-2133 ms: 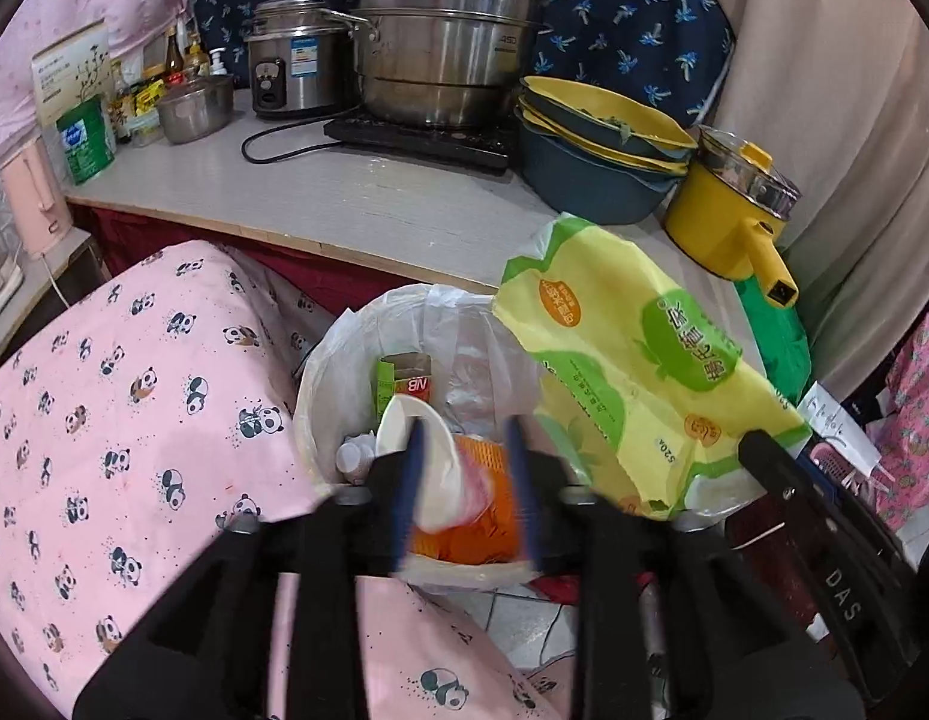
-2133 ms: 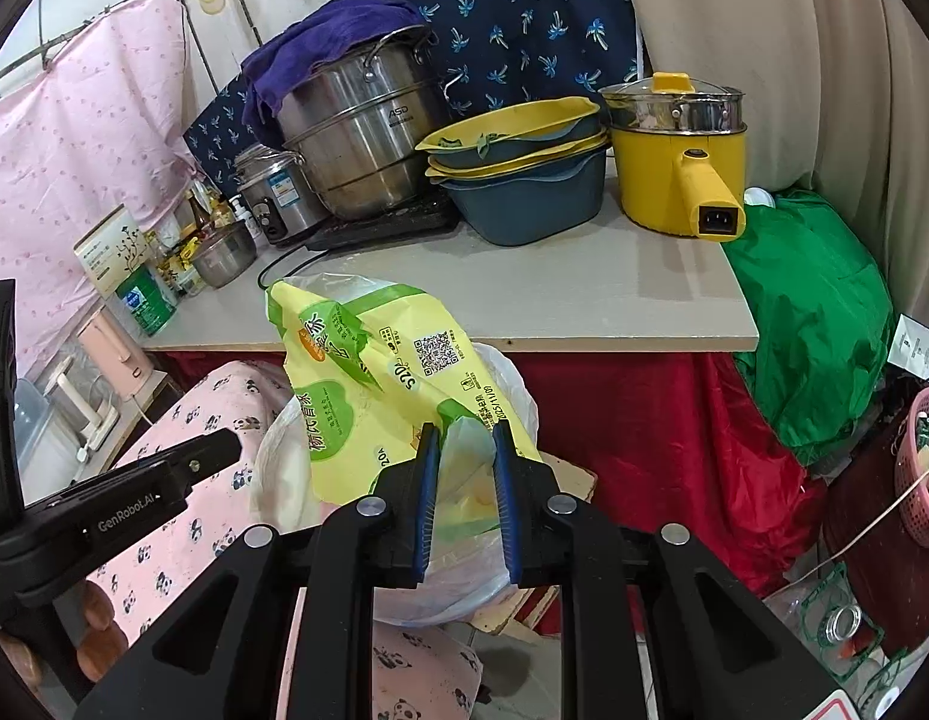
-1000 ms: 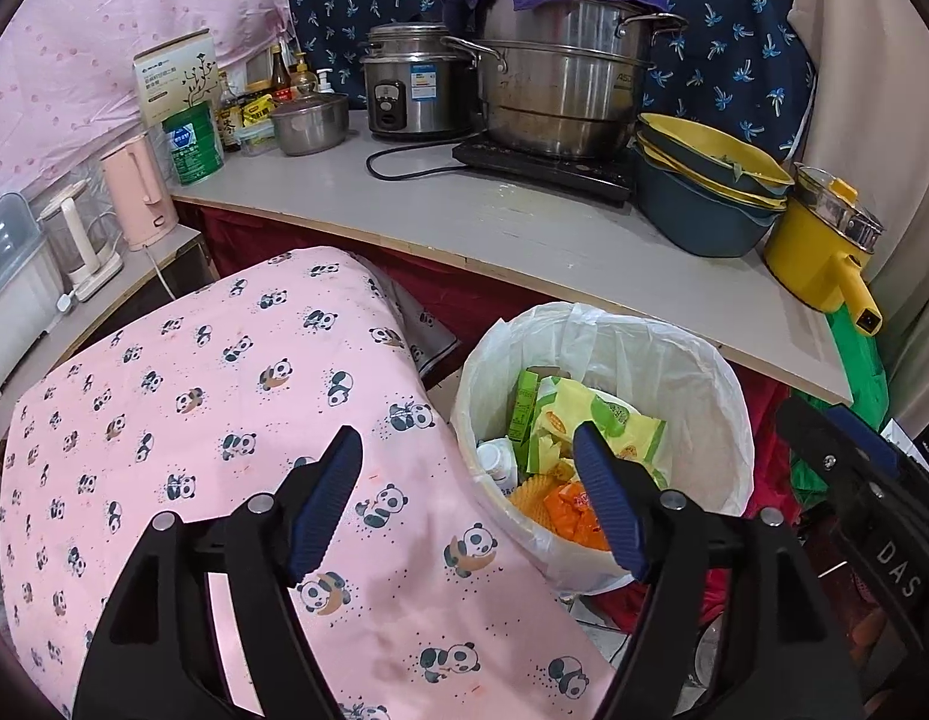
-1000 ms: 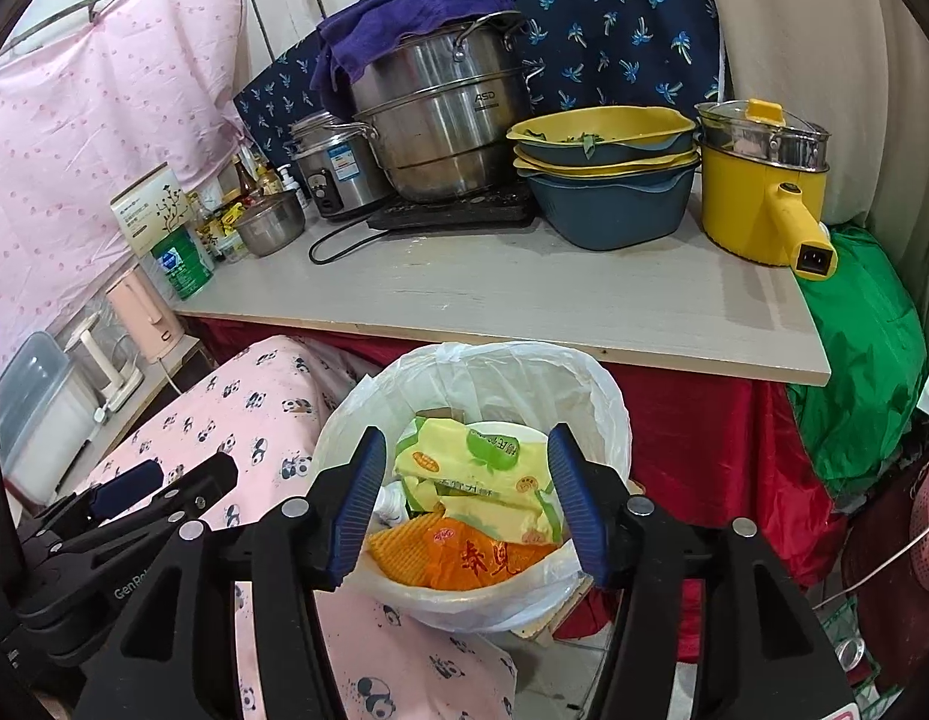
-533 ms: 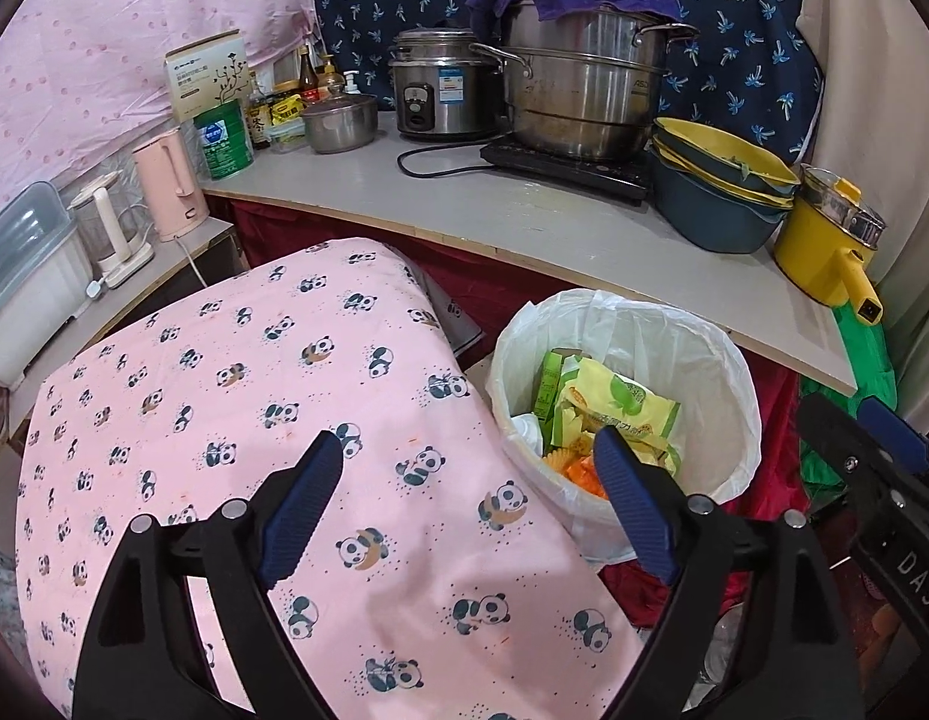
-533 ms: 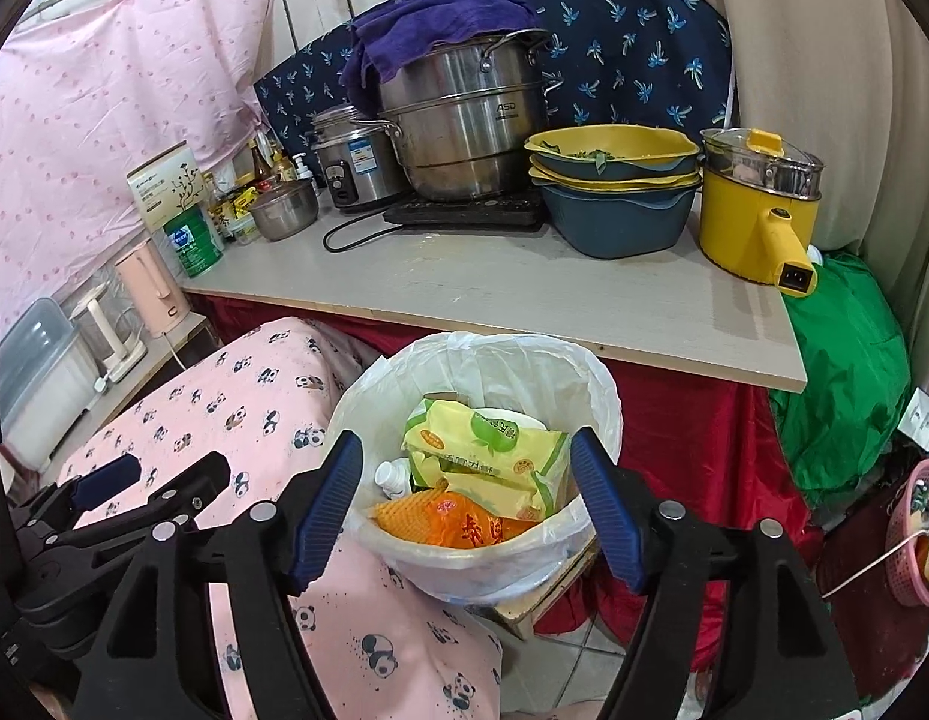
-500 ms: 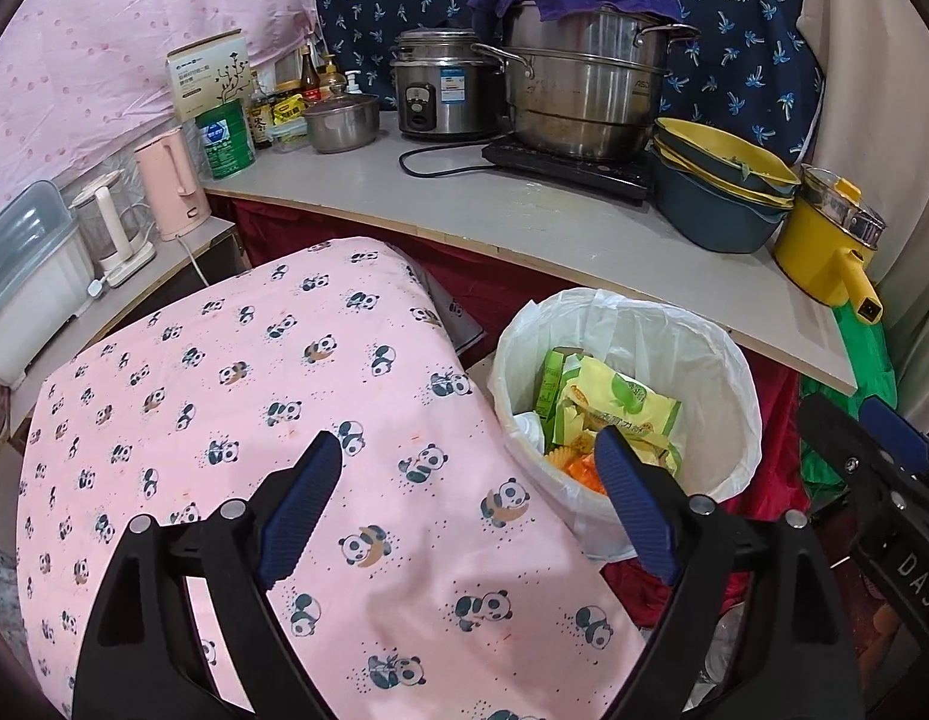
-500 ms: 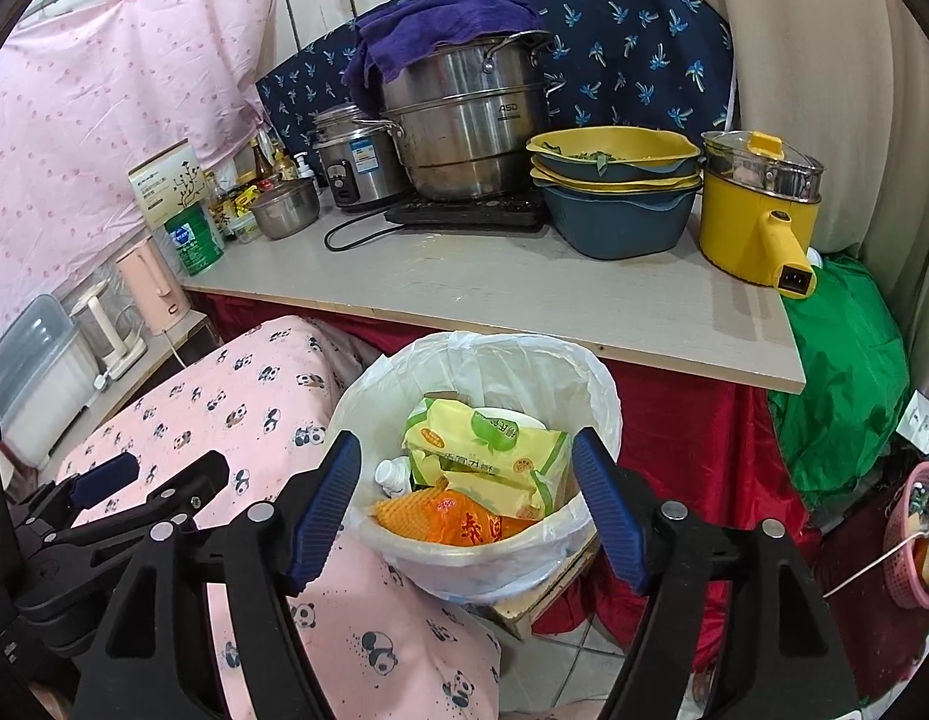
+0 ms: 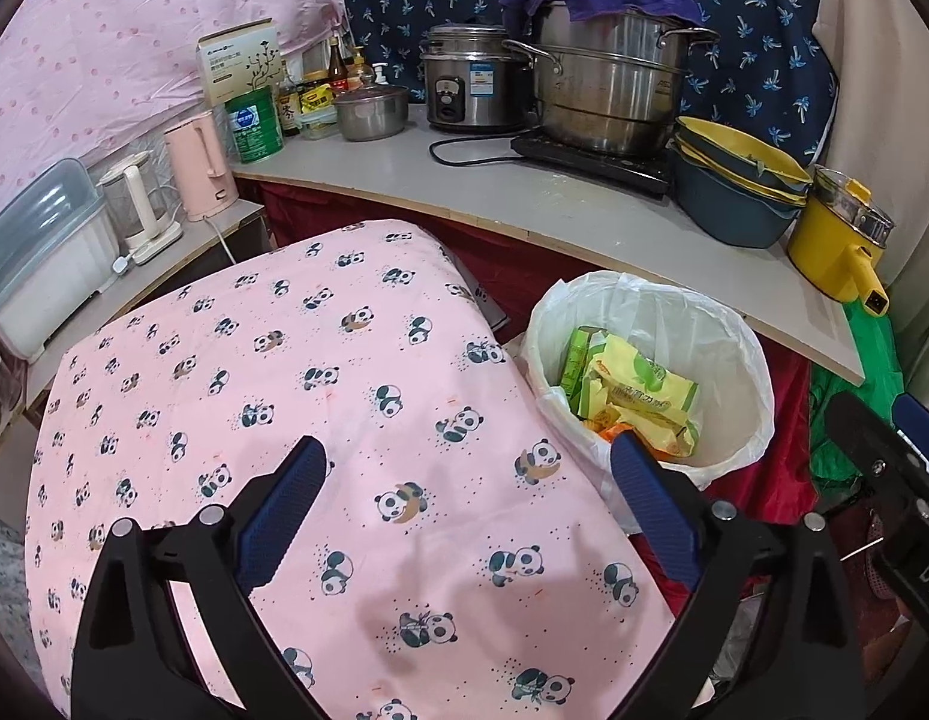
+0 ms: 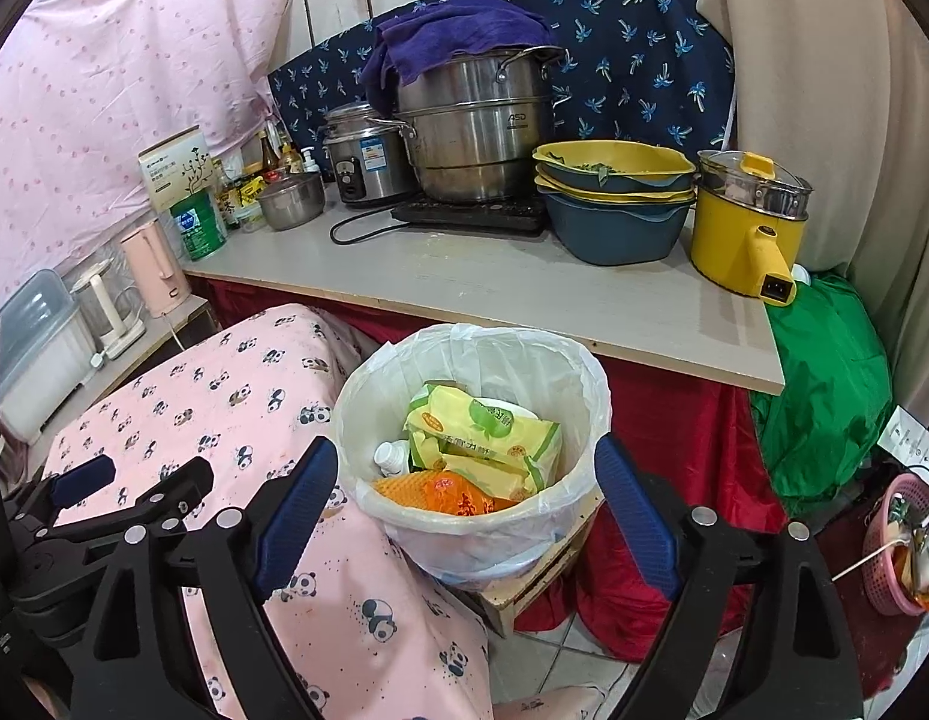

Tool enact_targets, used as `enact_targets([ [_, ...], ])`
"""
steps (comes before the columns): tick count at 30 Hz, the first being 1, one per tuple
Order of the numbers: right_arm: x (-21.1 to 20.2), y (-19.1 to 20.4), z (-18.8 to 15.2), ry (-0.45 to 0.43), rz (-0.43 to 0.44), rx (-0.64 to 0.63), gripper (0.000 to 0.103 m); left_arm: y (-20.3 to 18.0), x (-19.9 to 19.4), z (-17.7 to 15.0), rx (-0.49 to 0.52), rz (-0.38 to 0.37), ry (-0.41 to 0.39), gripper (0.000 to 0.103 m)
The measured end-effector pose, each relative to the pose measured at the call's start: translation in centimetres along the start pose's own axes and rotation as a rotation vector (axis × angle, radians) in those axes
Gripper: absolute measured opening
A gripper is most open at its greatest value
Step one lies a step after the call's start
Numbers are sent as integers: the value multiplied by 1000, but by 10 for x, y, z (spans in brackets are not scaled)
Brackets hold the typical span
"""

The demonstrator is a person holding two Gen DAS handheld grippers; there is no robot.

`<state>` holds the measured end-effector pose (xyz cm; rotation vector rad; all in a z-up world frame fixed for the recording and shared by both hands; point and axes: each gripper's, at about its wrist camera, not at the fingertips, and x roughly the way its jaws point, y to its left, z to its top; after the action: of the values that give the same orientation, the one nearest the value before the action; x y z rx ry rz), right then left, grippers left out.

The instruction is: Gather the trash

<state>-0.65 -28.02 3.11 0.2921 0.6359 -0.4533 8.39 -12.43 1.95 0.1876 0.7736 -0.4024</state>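
A white-lined trash bin (image 10: 578,372) stands on the floor between the pink panda cloth and the counter; it also shows in the left wrist view (image 9: 746,360). Inside lie a yellow-green snack bag (image 10: 482,438), an orange wrapper (image 10: 446,492) and a small white bottle (image 10: 389,456). My right gripper (image 10: 464,504) is open and empty, above the bin's near rim. My left gripper (image 9: 464,504) is open and empty over the panda cloth (image 9: 284,396), left of the bin. The yellow-green bag (image 9: 644,396) shows there too.
A counter (image 10: 524,288) behind the bin carries a steel steamer pot (image 10: 476,126), rice cooker (image 10: 368,162), stacked blue-yellow bowls (image 10: 614,198) and a yellow electric pot (image 10: 746,228). A green bag (image 10: 824,390) and pink basket (image 10: 902,546) sit at right. Kettles (image 9: 194,162) stand at left.
Both grippers let go of their trash, which dropped into the bin, then opened wide and drew back and up. The left gripper shifted left over the panda cloth.
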Motion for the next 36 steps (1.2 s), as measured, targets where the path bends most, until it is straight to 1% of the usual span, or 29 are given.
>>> enact_targets([
  [4,-5,0,-6,5,-6,-9,86,3,-4,-6,-7,15,-5,94],
  [10,-9,2,-13,10,-10,-21,96,2,-6,-15,4,35,-3,95],
  [24,-7,4,-25,43,-10,-60,96,-2,-7,-32,17,47,27,95],
  [29,-7,9,-31,56,2,-78,96,5,-8,-39,-1,78,39,95],
  [36,-2,17,-40,78,13,-100,96,9,-10,-45,-7,101,45,95],
])
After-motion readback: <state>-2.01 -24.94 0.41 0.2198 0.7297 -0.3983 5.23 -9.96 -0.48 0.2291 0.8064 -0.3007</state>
